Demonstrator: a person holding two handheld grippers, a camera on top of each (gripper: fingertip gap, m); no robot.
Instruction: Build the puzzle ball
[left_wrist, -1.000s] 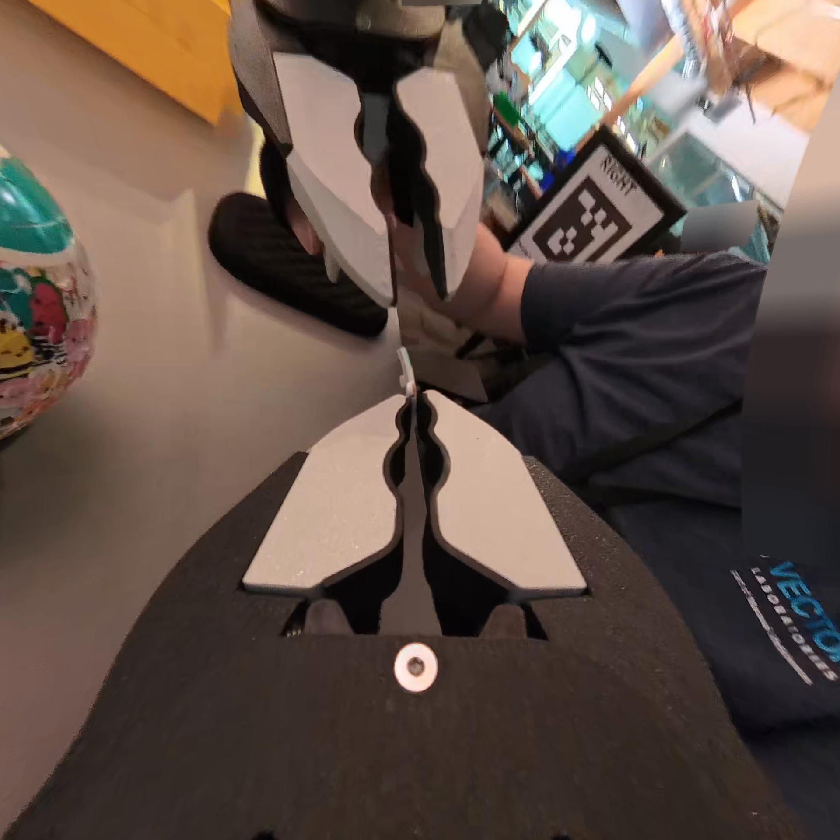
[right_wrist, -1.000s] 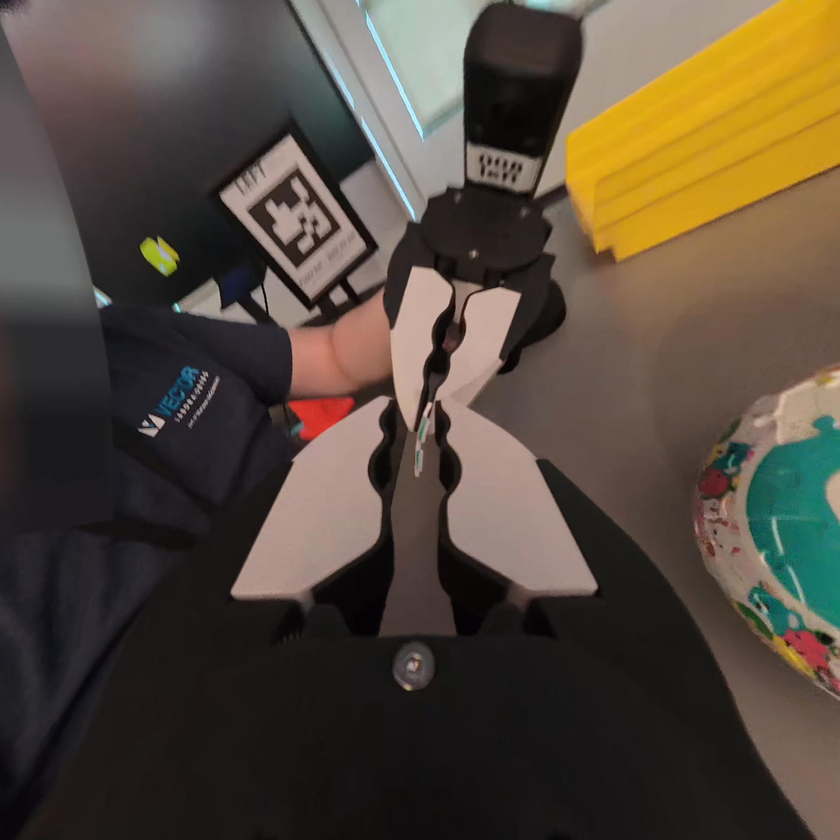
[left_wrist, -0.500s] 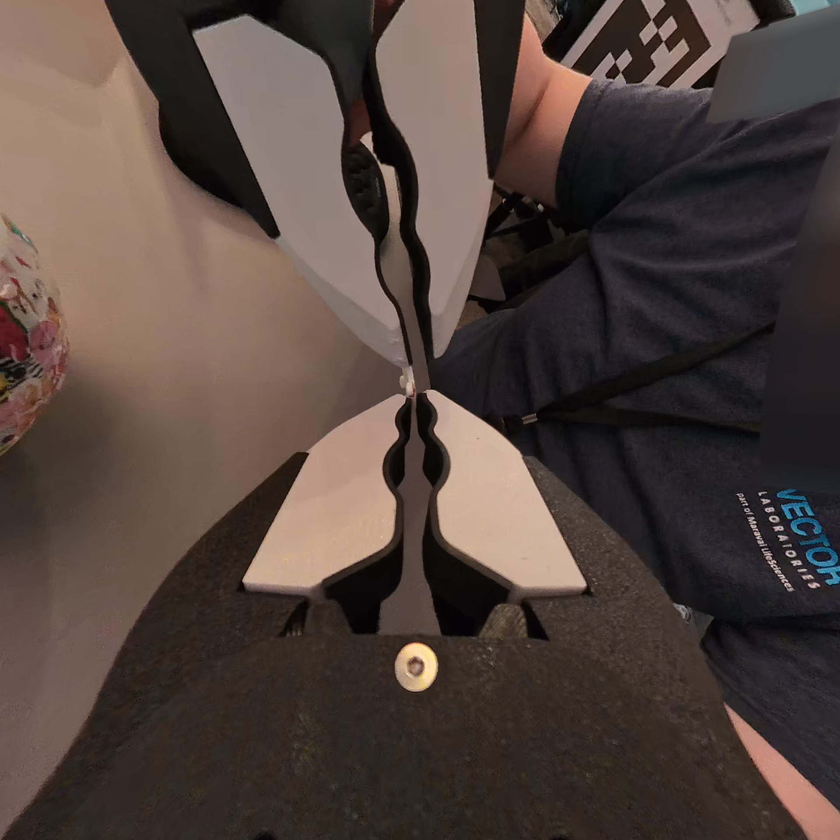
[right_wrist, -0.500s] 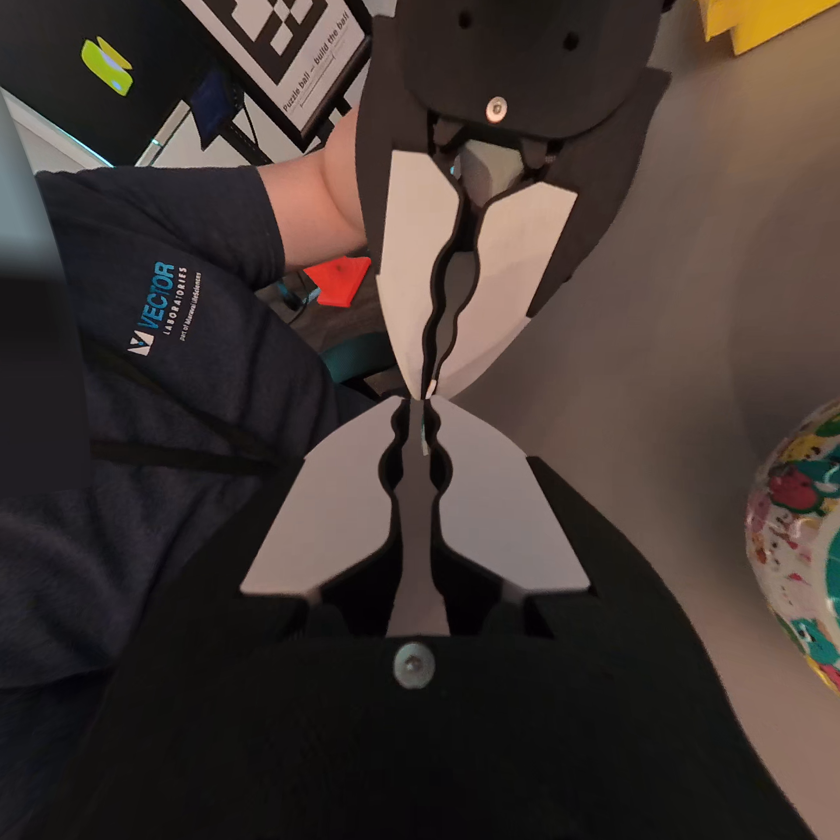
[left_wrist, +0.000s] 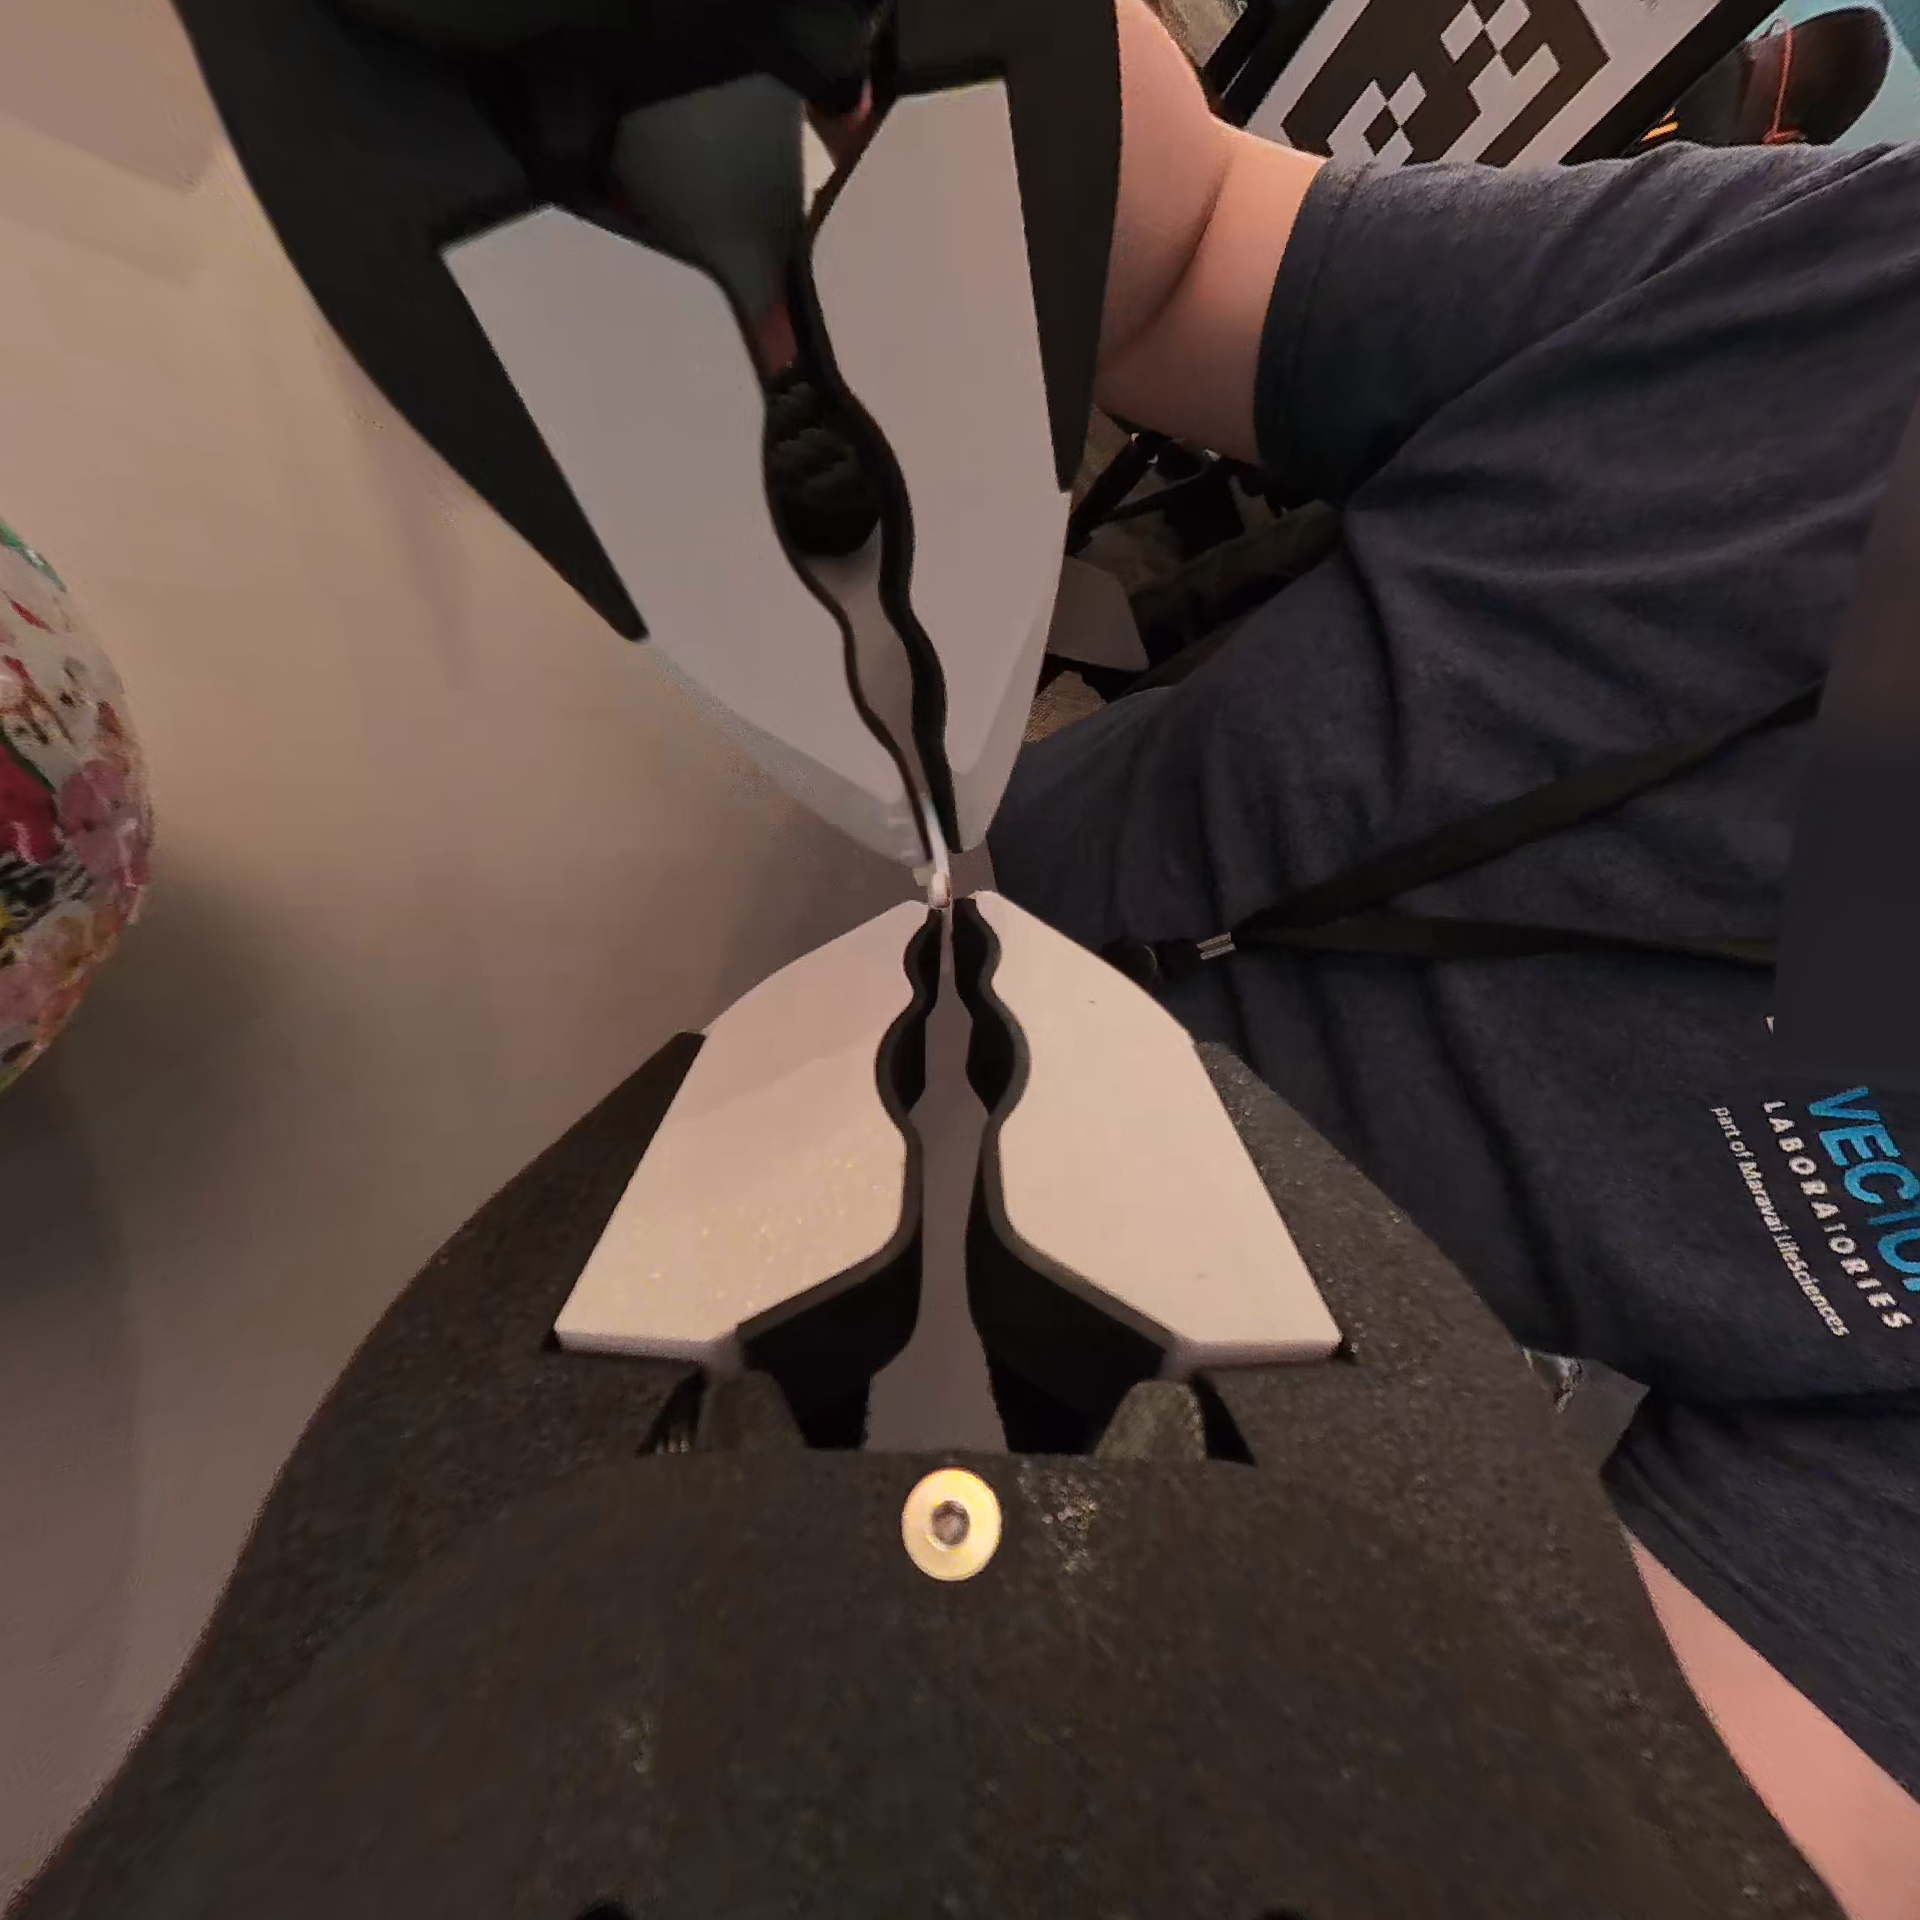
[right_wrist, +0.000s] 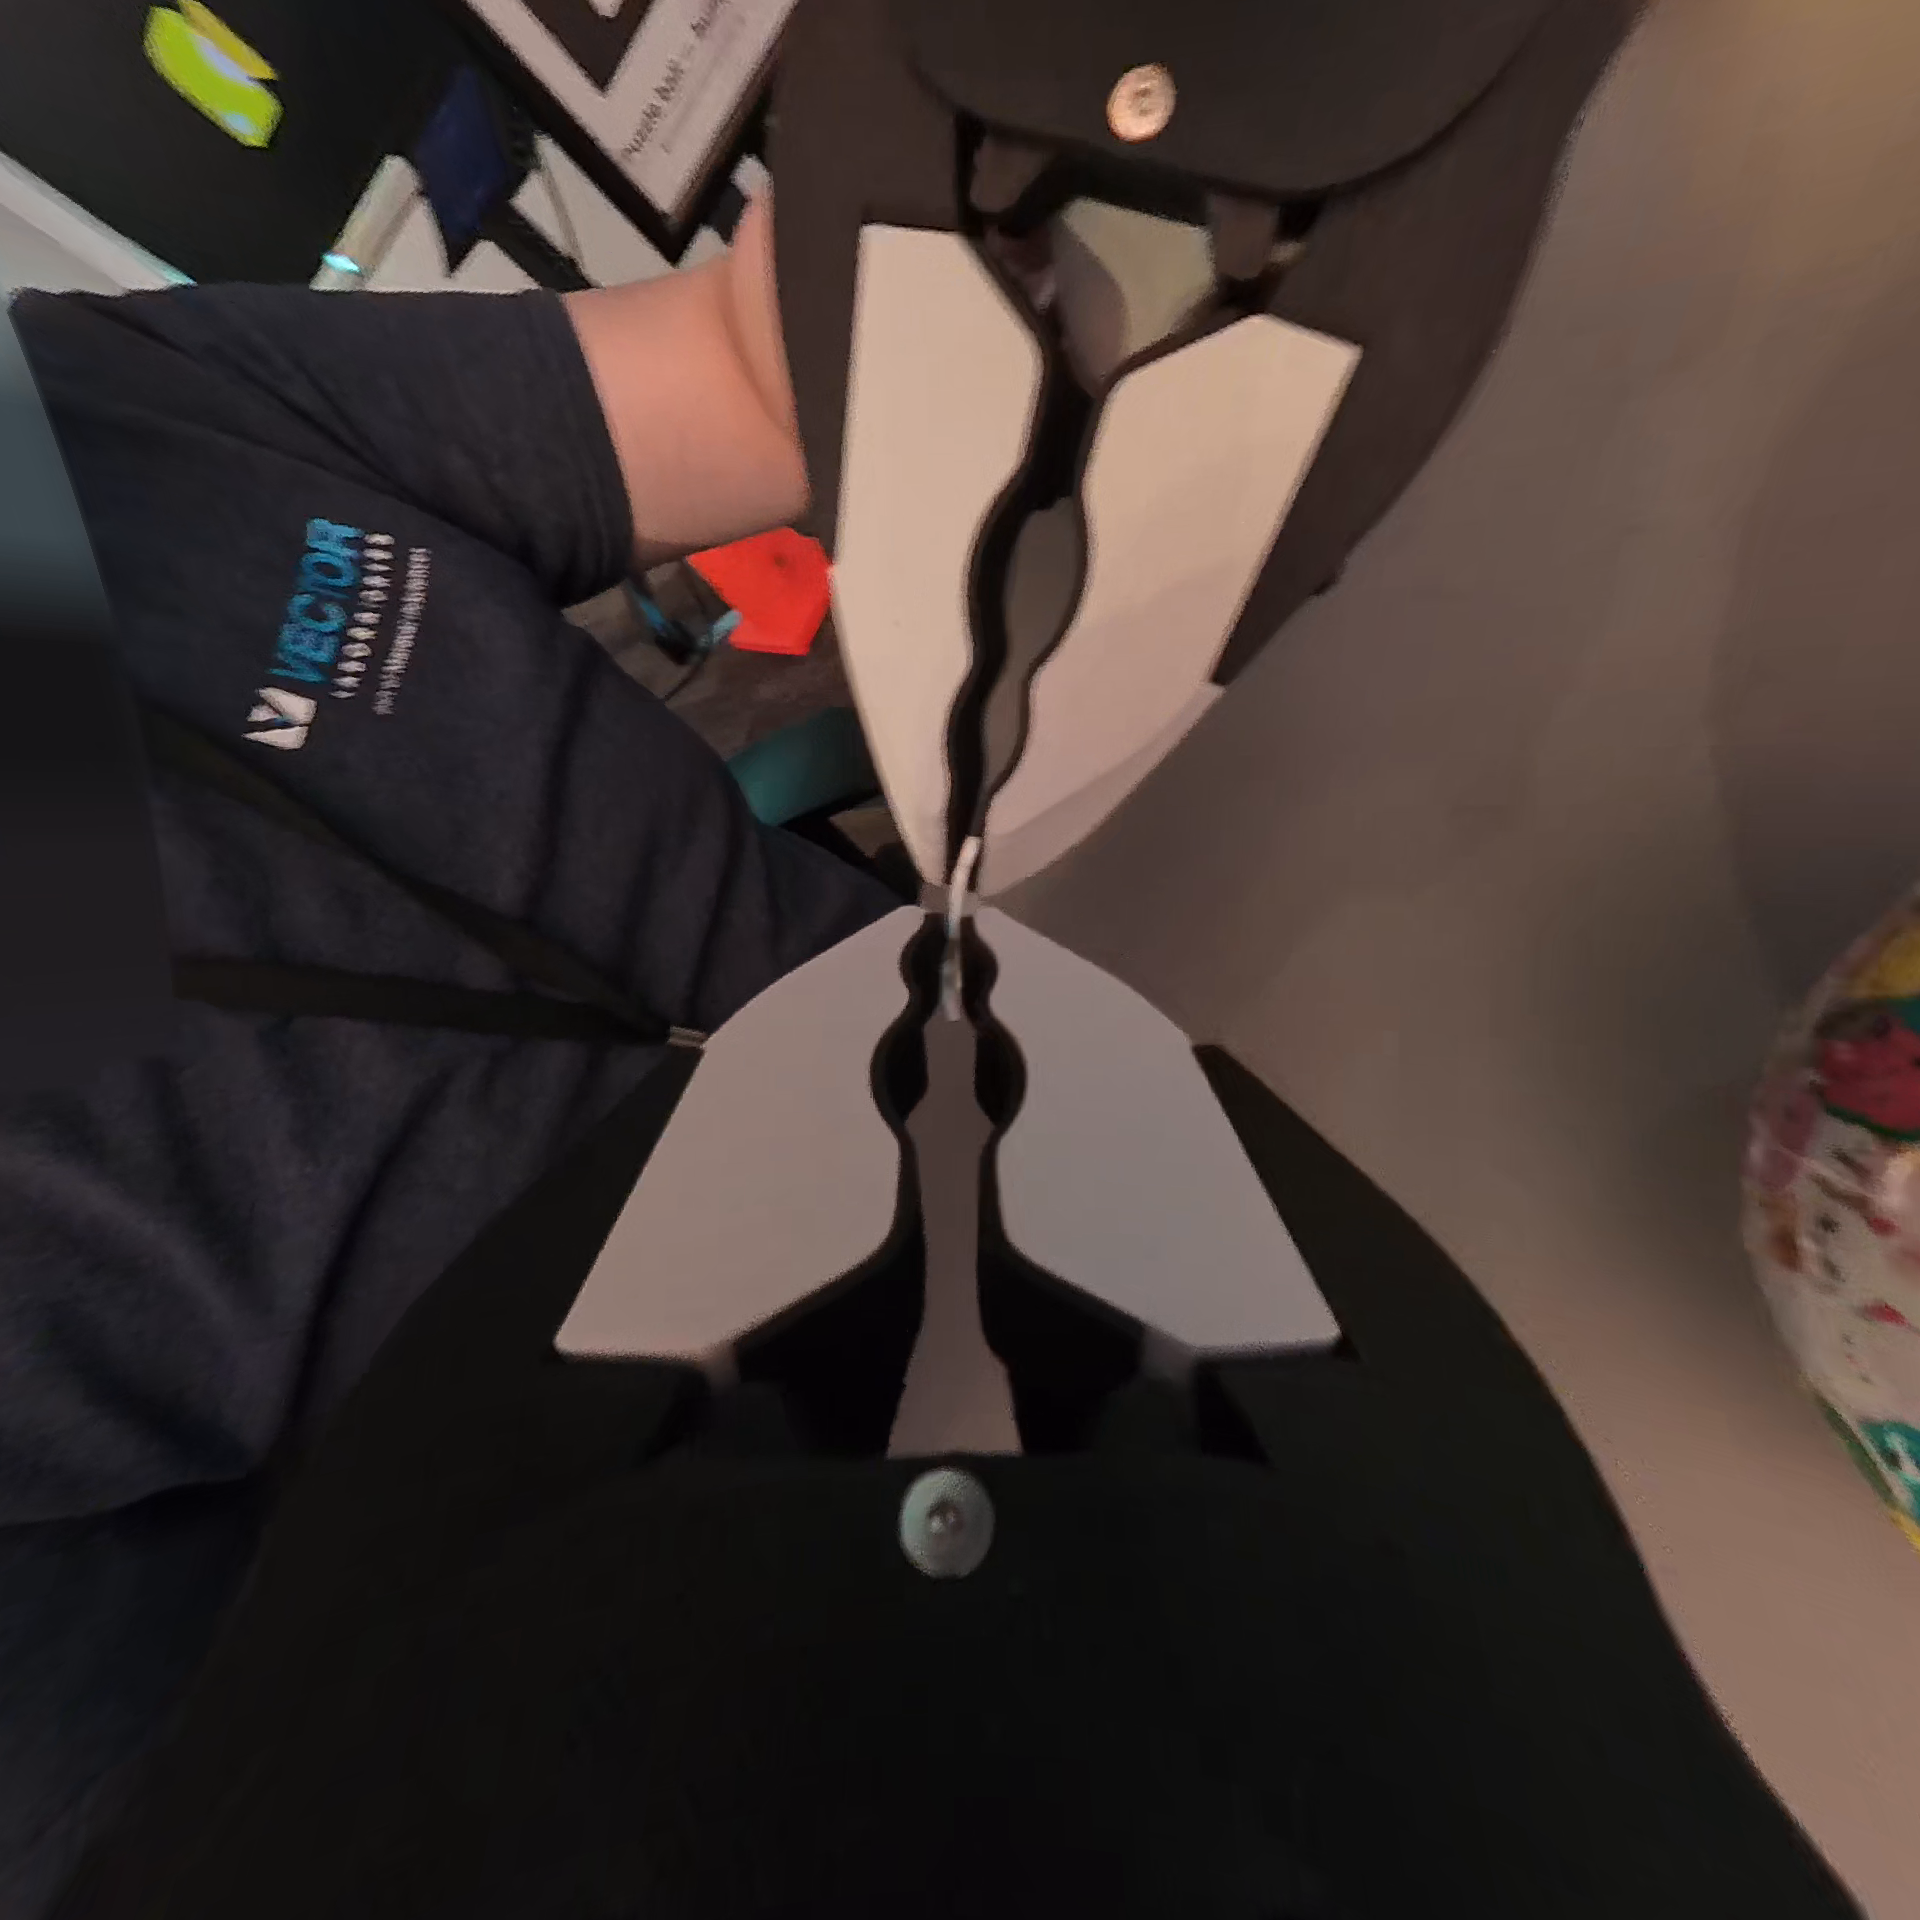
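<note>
1. Two grippers meet tip to tip over the table (left_wrist: 343, 727), left gripper (left_wrist: 943, 906) pointing to 12 o'clock, right gripper (left_wrist: 935, 831) coming down from 12.
2. Left gripper clenched on a thin white piece (left_wrist: 940, 883), seen edge-on at its tips.
3. Right gripper (right_wrist: 948, 920) clenched on its own thin piece (right_wrist: 952, 971); left gripper (right_wrist: 961, 862) opposite, its piece (right_wrist: 968, 857) touching it at the tips.
4. Ball (left_wrist: 62, 810), partly built, sits on the table at 9 o'clock in left view; at 3 o'clock (right_wrist: 1839, 1226) in right view, well apart from both grippers.
5. Dark sleeve (left_wrist: 1538, 644) of the person fills the 3 o'clock side.
</note>
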